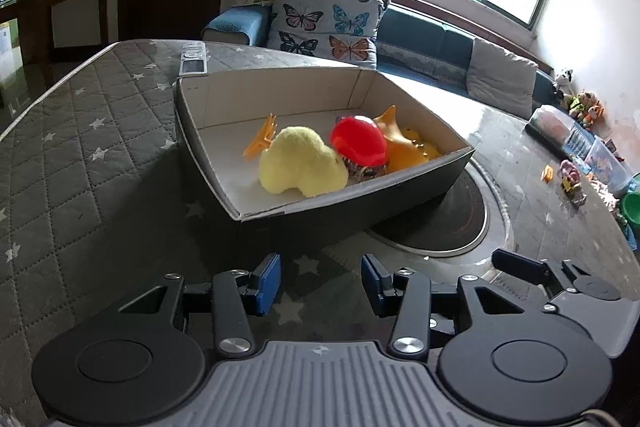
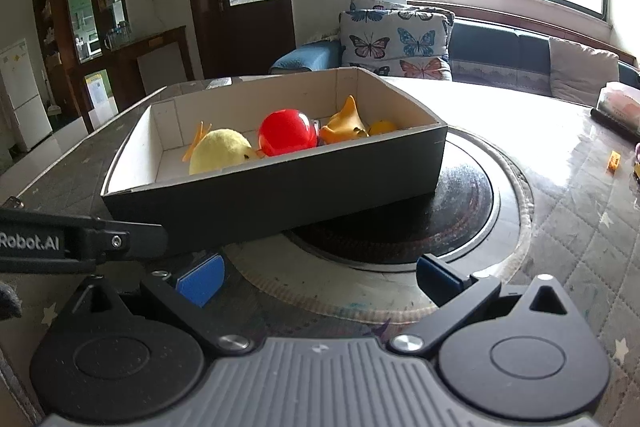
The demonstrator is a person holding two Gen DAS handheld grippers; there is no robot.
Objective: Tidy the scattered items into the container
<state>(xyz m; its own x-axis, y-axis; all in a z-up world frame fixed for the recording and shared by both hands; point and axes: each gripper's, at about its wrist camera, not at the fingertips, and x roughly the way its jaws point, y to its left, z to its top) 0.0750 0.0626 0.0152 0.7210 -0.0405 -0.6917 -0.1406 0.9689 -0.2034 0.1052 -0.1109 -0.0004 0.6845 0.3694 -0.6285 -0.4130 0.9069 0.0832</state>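
A dark cardboard box (image 1: 320, 211) with a white inside stands on the quilted table, partly over a round black hob. In it lie a yellow plush toy (image 1: 300, 163), a red ball (image 1: 358, 143), an orange clip (image 1: 262, 139) and an orange-yellow rubber toy (image 1: 404, 143). The right wrist view shows the same box (image 2: 280, 195), plush (image 2: 220, 151), ball (image 2: 286, 133) and rubber toy (image 2: 346, 125). My left gripper (image 1: 320, 285) is open and empty in front of the box. My right gripper (image 2: 320, 277) is open wide and empty, just short of the box.
The round black hob (image 2: 420, 219) is set into the table under the box. Small toys (image 1: 568, 179) and plastic tubs (image 1: 560, 127) lie at the far right edge. A remote-like device (image 1: 193, 61) lies behind the box. A sofa with butterfly cushions (image 1: 328, 23) stands behind the table.
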